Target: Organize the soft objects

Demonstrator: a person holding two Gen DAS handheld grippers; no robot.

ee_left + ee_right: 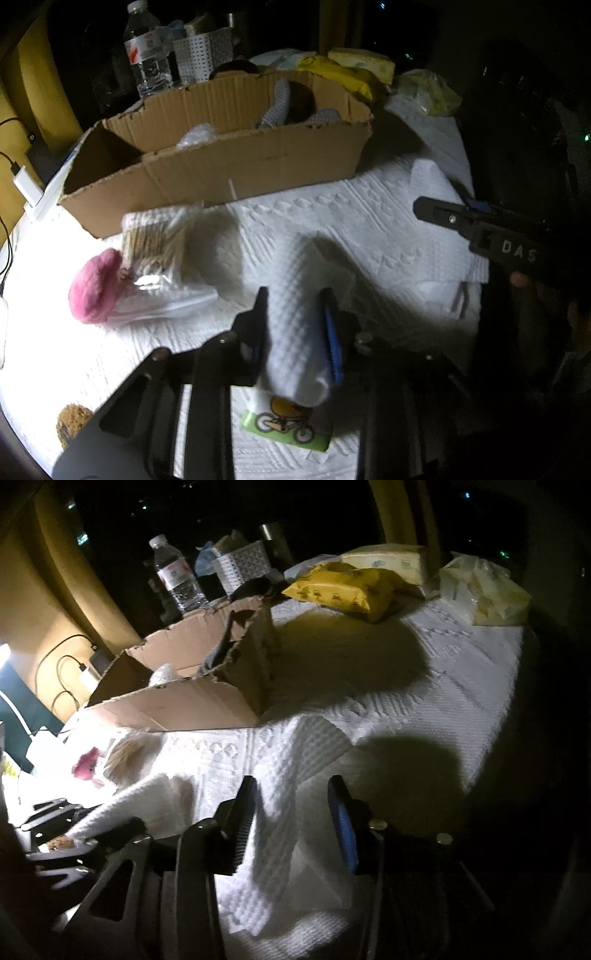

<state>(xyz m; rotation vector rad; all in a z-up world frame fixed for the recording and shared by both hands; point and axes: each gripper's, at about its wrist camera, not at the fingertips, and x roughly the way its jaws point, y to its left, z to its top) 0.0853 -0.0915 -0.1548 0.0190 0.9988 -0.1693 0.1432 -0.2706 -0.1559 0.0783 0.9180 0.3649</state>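
My left gripper [295,321] is shut on a rolled white waffle cloth [295,295] and holds it above the white quilted table cover [351,214]. The same cloth runs to the right wrist view [291,753], where it lies between the open fingers of my right gripper [291,819]. The right gripper also shows at the right of the left wrist view [480,221]. An open cardboard box [229,162] stands behind, with grey and dark soft items inside. A pink puff [94,291] and a bag of cotton swabs [155,243] lie to the left.
A water bottle [147,51] and a white perforated basket [195,55] stand behind the box. Yellow and pale tissue packs [343,587] lie at the back right. A small green card with a bicycle picture [284,428] lies under my left gripper. Cables and a charger [26,184] are at the left.
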